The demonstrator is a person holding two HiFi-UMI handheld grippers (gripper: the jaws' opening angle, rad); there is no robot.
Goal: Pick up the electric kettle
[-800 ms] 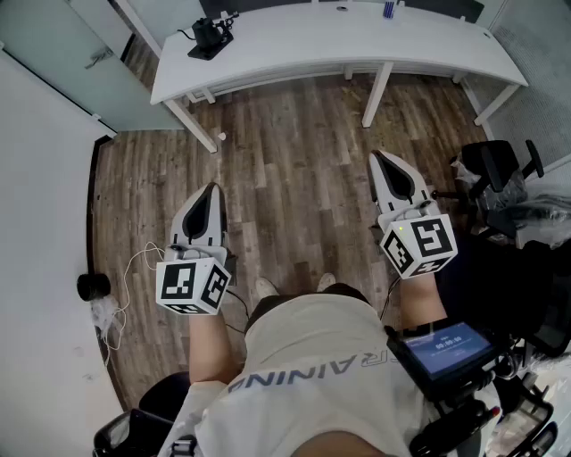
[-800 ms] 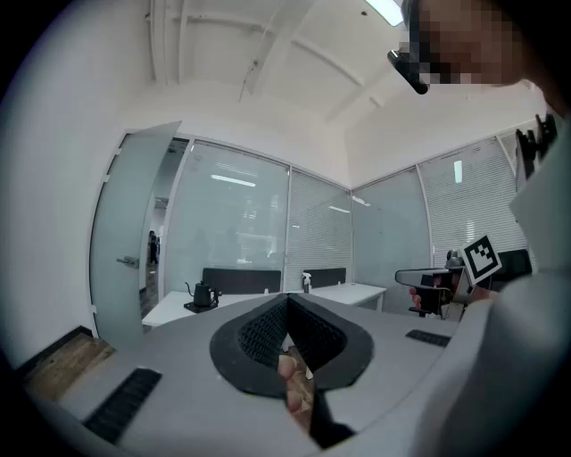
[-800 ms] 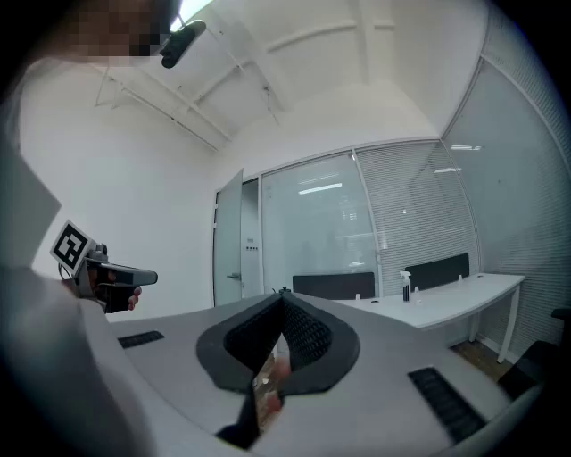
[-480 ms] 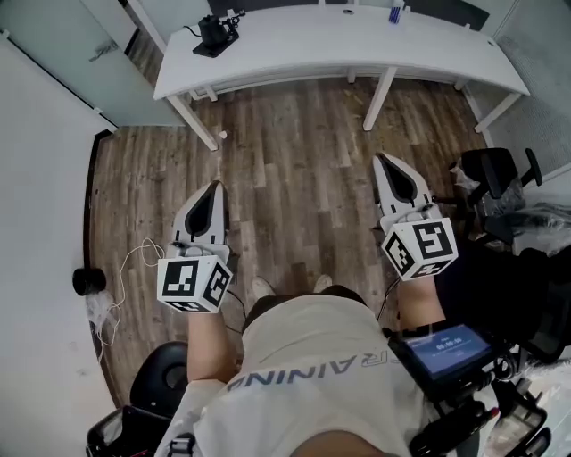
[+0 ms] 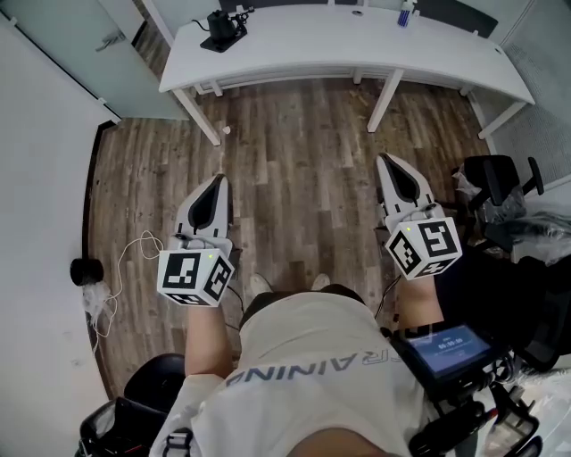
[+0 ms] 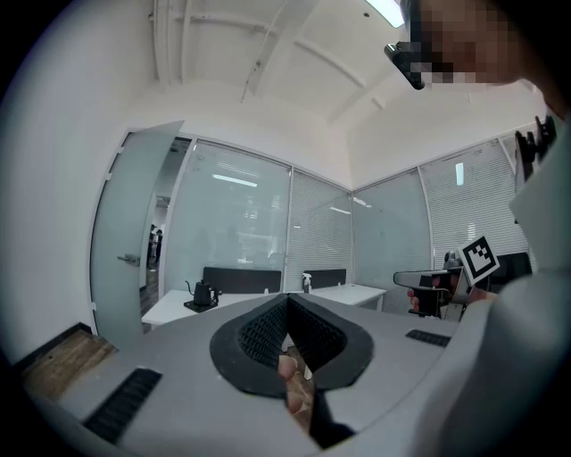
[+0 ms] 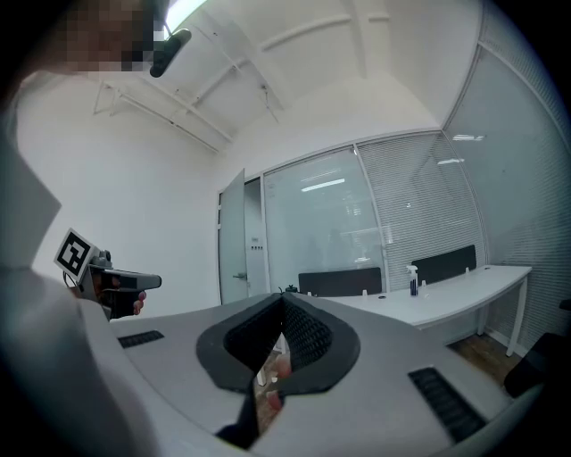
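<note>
The black electric kettle [image 5: 223, 27] stands on its base at the left end of the long white desk [image 5: 339, 49], far ahead of both grippers. My left gripper [image 5: 217, 183] is held level over the wooden floor, shut and empty. The right gripper [image 5: 385, 162] is likewise level, shut, with nothing between its jaws. In the left gripper view the kettle [image 6: 203, 293] shows small on the desk [image 6: 174, 308], left of the closed jaws of that gripper [image 6: 287, 302]. The right gripper view looks past its own closed jaws [image 7: 284, 302] toward the same desk [image 7: 446, 299].
A spray bottle [image 5: 407, 12] stands at the desk's far right part. A glass door [image 5: 80, 45] is at the left, a black office chair [image 5: 500, 178] at the right. A white cable and a black round object [image 5: 86, 270] lie on the floor left.
The view has shifted a little, so desk and kettle sit slightly higher in the frame and a chair shows at the bottom left. Both grippers stay shut and level.
</note>
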